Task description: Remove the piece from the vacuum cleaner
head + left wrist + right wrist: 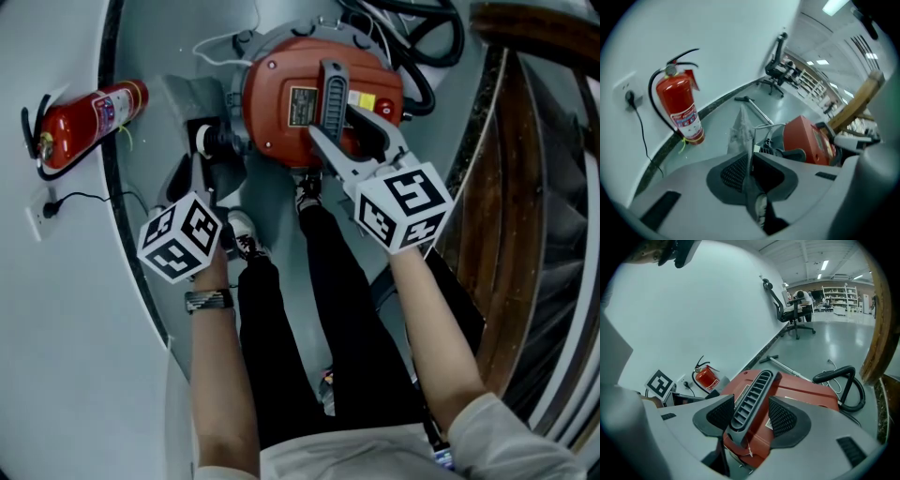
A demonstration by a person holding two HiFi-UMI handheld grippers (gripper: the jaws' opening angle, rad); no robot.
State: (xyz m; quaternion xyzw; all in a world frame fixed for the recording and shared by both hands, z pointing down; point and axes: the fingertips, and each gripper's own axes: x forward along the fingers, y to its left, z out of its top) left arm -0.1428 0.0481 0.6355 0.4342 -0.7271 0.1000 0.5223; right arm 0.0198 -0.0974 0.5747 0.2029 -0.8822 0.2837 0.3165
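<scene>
Red vacuum cleaner upright on the floor, dark ribbed handle across its top; thin grey piece edge-on, upright, at its side.

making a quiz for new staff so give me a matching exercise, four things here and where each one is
1 fire extinguisher
2 vacuum handle
3 thin pale sheet
4 black hose

a between the open jaws of the right gripper
b pinched by the left gripper
c standing by the wall
d curled on the floor

Pairs: 1-c, 2-a, 3-b, 4-d
</scene>
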